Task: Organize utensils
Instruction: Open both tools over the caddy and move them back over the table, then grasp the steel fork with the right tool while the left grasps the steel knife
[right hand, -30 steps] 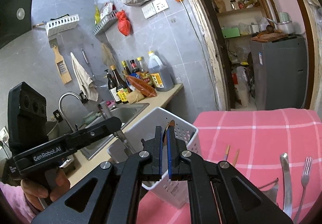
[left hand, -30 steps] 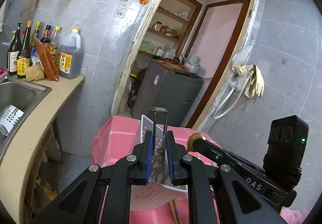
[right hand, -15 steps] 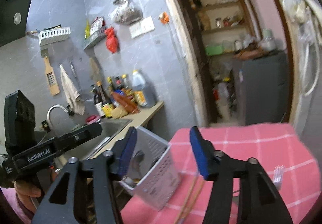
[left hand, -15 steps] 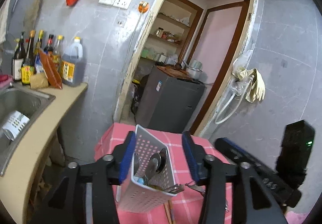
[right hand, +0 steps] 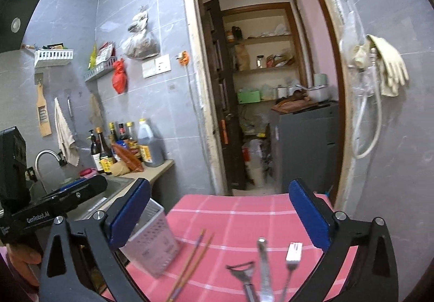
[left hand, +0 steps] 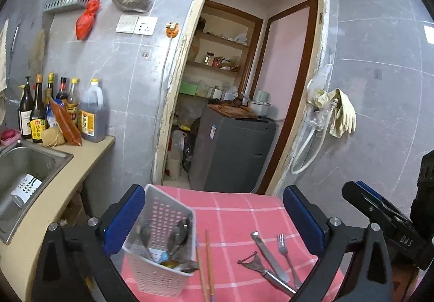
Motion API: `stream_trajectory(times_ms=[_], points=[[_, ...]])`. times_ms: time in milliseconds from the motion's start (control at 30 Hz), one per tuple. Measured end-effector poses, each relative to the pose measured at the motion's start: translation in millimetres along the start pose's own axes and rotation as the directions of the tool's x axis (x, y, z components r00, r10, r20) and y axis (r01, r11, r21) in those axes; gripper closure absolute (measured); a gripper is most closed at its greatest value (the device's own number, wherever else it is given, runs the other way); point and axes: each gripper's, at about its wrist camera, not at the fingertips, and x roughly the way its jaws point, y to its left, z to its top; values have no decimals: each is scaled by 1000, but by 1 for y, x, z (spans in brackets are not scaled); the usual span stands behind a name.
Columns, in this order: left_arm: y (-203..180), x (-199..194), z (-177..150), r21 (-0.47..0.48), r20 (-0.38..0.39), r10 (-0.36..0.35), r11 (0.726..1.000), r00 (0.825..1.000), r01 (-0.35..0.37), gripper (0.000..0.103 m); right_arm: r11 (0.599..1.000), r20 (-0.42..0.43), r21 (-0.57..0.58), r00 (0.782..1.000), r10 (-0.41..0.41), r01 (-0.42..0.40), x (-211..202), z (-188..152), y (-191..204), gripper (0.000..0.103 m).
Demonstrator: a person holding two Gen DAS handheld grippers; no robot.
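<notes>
A white perforated utensil basket (left hand: 160, 245) stands at the left of the pink checked tablecloth (left hand: 238, 212) and holds spoons and other utensils. Chopsticks (left hand: 206, 261), a peeler (left hand: 253, 264), a knife (left hand: 267, 254) and a fork (left hand: 286, 253) lie on the cloth to its right. My left gripper (left hand: 214, 220) is open and empty, raised above the table. My right gripper (right hand: 219, 216) is open and empty, also above the table. The right wrist view shows the basket (right hand: 154, 242), chopsticks (right hand: 192, 258), peeler (right hand: 242, 275), knife (right hand: 264, 266) and fork (right hand: 291, 261).
A counter with a steel sink (left hand: 24, 174) and several sauce bottles (left hand: 62, 109) lies to the left. Beyond the table is a doorway with a grey appliance (left hand: 230, 150). Rubber gloves (left hand: 341, 114) and a hose hang on the right wall.
Both grippers have opened wide, letting go of the utensils they held over the basket, and pulled back and up. The basket now stands further away, with the loose utensils in view.
</notes>
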Motion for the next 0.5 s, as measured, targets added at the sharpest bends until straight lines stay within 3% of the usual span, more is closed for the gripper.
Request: stream_trajectory(times_ms=[300,500], points=[[-40,-1,-17,49,-16,-10,999,1000,11,0,993,7,-13,993,-118,118,-31,-6,-45,1],[-62,8,-38,42,-82,-37,998,996,41,0,988,-36,-3,988,-152,152,-34,-22,-74,1]])
